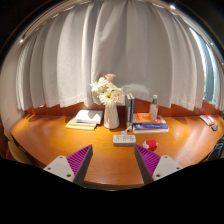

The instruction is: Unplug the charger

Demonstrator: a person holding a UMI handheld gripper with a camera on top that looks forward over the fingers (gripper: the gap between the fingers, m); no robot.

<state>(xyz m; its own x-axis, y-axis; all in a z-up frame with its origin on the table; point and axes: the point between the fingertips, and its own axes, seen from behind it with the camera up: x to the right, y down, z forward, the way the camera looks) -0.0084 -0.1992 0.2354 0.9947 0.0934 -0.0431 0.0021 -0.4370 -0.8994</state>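
Held above the near edge of the desk (pixel 60 140), the claw (pixel 112 162) is released: its two fingers stand wide apart with bare wood between them and nothing in their grip. Each finger carries a purple pad (pixel 80 157) on its inner face.

Behind everything hangs a pale curtain (pixel 110 50), falling in long folds across the whole back of the scene. Below it the wooden desk stretches from side to side, its surface a warm orange-brown.

On the far left part of the desk lies an open book (pixel 84 120), well apart from the claw. Near the middle stands a white vase (pixel 111 115) with white and pinkish flowers (pixel 107 90). Just to the right of the vase rises a dark upright item (pixel 130 108), and beside it lies a blue and orange stack of books (pixel 151 124) with a small bottle (pixel 154 104) standing at its back.

Beyond the fingers, in front of the vase, sits a small white block (pixel 124 139), which looks like the charger or its socket strip; the detail is too small to tell which. A small red thing (pixel 151 144) lies just ahead of the right finger.
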